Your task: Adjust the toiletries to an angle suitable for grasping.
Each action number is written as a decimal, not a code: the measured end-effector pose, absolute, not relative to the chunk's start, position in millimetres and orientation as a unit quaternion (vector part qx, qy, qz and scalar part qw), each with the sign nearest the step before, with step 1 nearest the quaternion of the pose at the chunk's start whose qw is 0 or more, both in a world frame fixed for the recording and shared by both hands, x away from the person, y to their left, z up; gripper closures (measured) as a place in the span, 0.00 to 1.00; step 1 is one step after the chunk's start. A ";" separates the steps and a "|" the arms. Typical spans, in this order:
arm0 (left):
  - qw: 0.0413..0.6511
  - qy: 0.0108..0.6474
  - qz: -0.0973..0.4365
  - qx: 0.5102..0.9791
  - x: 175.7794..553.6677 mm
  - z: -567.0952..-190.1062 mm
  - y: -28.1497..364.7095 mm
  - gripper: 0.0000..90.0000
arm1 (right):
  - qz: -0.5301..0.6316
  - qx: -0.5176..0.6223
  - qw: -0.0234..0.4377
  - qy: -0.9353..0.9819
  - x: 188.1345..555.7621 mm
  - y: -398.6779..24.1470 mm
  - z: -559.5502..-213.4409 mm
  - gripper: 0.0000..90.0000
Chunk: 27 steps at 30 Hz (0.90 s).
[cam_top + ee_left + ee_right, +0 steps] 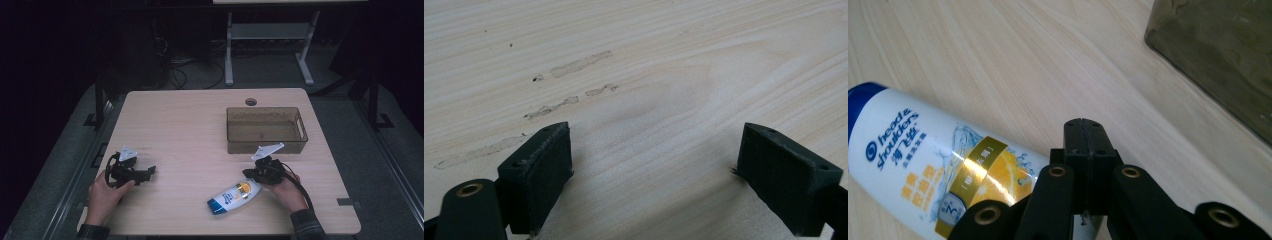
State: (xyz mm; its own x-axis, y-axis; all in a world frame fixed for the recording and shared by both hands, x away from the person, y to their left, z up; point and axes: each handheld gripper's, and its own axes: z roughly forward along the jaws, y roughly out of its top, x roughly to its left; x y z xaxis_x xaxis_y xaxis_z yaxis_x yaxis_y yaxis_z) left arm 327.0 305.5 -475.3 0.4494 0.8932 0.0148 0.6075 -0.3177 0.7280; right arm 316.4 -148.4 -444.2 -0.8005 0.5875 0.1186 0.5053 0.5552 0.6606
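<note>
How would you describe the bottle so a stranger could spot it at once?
Start at the table and go to its near right part, below the bin. The bottle lies on its side by the right tool. It is white with a blue cap and an orange-yellow label.

A: so the right gripper has its jaws pressed together, nothing between them; shampoo bottle lying just left of it

B: yep; dark bin far right on the table
</note>
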 end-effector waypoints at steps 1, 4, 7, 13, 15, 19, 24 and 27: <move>0.334 0.479 0.214 0.783 327.0 -475.2 305.6 0.14 | 0.355 0.314 0.058 0.879 314.3 -150.3 -444.2 1.00; 0.334 0.479 0.214 0.783 327.0 -475.3 305.6 0.14 | 0.354 0.318 0.058 0.878 308.5 -156.4 -444.0 1.00; 0.334 0.479 0.214 0.783 327.0 -475.3 305.6 0.14 | 0.353 0.322 0.058 0.877 303.2 -162.6 -444.4 1.00; 0.334 0.479 0.214 0.783 327.0 -475.2 305.6 0.14 | 0.358 0.331 0.059 0.871 293.6 -174.0 -444.2 1.00; 0.334 0.479 0.214 0.783 327.0 -475.2 305.6 0.14 | 0.366 0.329 0.060 0.868 290.8 -174.4 -440.1 1.00; 0.334 0.479 0.214 0.783 327.0 -475.2 305.6 0.14 | 0.389 0.319 0.058 0.862 284.2 -169.3 -431.7 1.00; 0.334 0.479 0.214 0.783 327.0 -475.3 305.6 0.14 | 0.400 0.294 0.045 0.867 273.5 -154.8 -429.9 1.00; 0.334 0.479 0.214 0.783 327.0 -475.3 305.5 0.14 | 0.404 0.278 0.033 0.871 266.7 -144.8 -430.8 1.00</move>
State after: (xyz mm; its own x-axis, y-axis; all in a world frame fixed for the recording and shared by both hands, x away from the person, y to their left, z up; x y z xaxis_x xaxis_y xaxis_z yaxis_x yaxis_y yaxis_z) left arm 327.0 305.5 -475.3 0.4492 0.8933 0.0145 0.6075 -0.3174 0.7281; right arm 266.7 -144.8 -430.8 -0.8431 0.5110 0.1676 0.4578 0.5185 0.7222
